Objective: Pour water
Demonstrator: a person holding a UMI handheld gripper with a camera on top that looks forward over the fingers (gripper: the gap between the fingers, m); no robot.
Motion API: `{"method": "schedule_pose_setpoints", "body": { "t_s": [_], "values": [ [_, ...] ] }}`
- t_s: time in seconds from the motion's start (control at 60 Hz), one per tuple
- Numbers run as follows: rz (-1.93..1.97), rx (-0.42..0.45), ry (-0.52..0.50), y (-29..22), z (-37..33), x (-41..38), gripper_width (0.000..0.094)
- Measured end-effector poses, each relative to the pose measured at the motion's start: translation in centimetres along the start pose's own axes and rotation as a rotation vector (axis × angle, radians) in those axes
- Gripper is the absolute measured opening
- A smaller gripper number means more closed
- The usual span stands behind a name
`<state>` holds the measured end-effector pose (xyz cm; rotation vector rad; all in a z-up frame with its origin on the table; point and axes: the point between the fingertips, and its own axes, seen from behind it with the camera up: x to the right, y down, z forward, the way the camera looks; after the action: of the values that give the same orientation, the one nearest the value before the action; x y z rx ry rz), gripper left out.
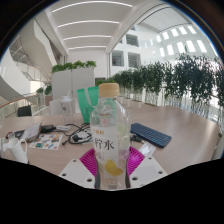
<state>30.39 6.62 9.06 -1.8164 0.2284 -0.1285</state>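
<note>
Gripper (111,168) with magenta-padded fingers (90,163) clamped on an upright clear plastic water bottle with cream cap (109,135); green plastic cup (88,103) on the wooden table (180,125) at eleven o'clock beyond.

table (170,120): pale wood | on it: green cups (88,103); dark notebook (151,134); black cables (60,130)

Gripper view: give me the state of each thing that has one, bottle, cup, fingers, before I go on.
Water bottle: upright, cap on, held between the fingers, nothing poured yet.
Fingers: closed on the bottle, pink pads against both its sides.
Green cup: upright on the table beyond the bottle, contents not visible.
Dark notebook: lying flat and closed on the table.
</note>
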Motion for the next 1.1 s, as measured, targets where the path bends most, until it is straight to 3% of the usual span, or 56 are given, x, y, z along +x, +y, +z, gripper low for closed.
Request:
{"method": "schedule_pose_setpoints", "body": {
  "t_s": [0.15,0.267,0.45,0.583,0.7,0.8,0.95,1.1],
  "values": [
    [-0.316,0.070,0.014,-10.8,-2.4,-4.1,0.0335],
    [-0.741,0.106,0.067,-14.4,-3.3,-9.6,0.0335],
    [-1.503,0.102,0.100,-11.7,-2.7,-20.3,0.0333],
    [-1.969,0.056,0.127,-10.5,-1.8,-23.0,0.0335],
    [-2.310,0.072,0.145,-10.8,-1.9,-25.6,0.0337],
    [-2.398,0.040,0.136,-11.2,-2.2,-26.7,0.0336],
    [-2.418,0.060,0.118,-12.1,-2.7,-28.3,0.0337],
    [-2.001,0.087,0.126,-15.5,-3.0,-28.5,0.0337]
  ]
}}
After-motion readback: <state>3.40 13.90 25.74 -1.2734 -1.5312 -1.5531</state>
